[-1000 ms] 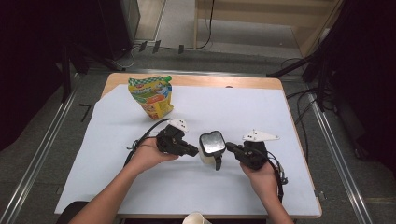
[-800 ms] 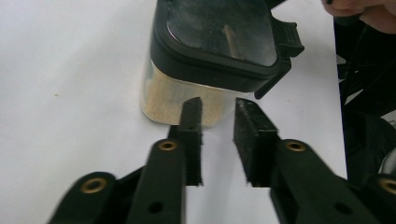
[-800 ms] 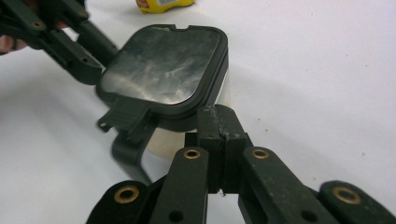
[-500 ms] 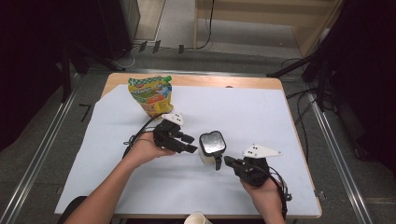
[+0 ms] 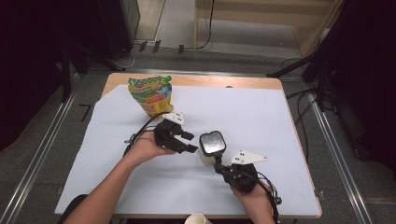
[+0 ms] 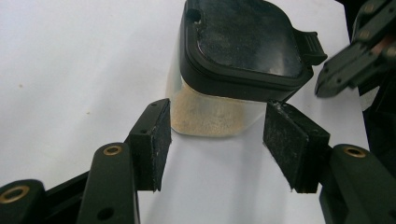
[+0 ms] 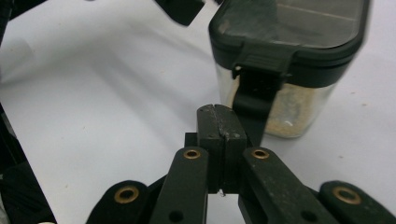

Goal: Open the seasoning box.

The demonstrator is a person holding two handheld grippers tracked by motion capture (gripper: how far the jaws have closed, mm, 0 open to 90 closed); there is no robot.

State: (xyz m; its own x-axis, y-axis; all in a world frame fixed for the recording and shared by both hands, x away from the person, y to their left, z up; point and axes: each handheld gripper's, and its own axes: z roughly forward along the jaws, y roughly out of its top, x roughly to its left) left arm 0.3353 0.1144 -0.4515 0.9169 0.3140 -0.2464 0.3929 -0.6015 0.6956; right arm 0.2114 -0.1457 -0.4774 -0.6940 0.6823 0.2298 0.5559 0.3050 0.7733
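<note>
A clear container (image 5: 212,144) with a black lid (image 6: 243,42) and beige powder in its bottom stands on the white sheet near the middle. My left gripper (image 5: 185,142) is just left of it. Its jaws have just been opening, and the pads (image 6: 153,137) stand apart at the container's near corner without pressing it. My right gripper (image 5: 218,164) points at the container from the near side with its jaws shut and nothing between them (image 7: 221,135). The lid's latch tab (image 7: 254,95) hangs down right behind those tips.
A yellow and green snack bag (image 5: 151,95) stands at the back left of the white sheet (image 5: 261,116), which covers the wooden table (image 5: 196,80). The rim of a white cup (image 5: 198,219) shows at the near edge.
The right gripper has drawn back from the container's right side to its near side. The left gripper's jaws have opened beside the container. The container has stayed put.
</note>
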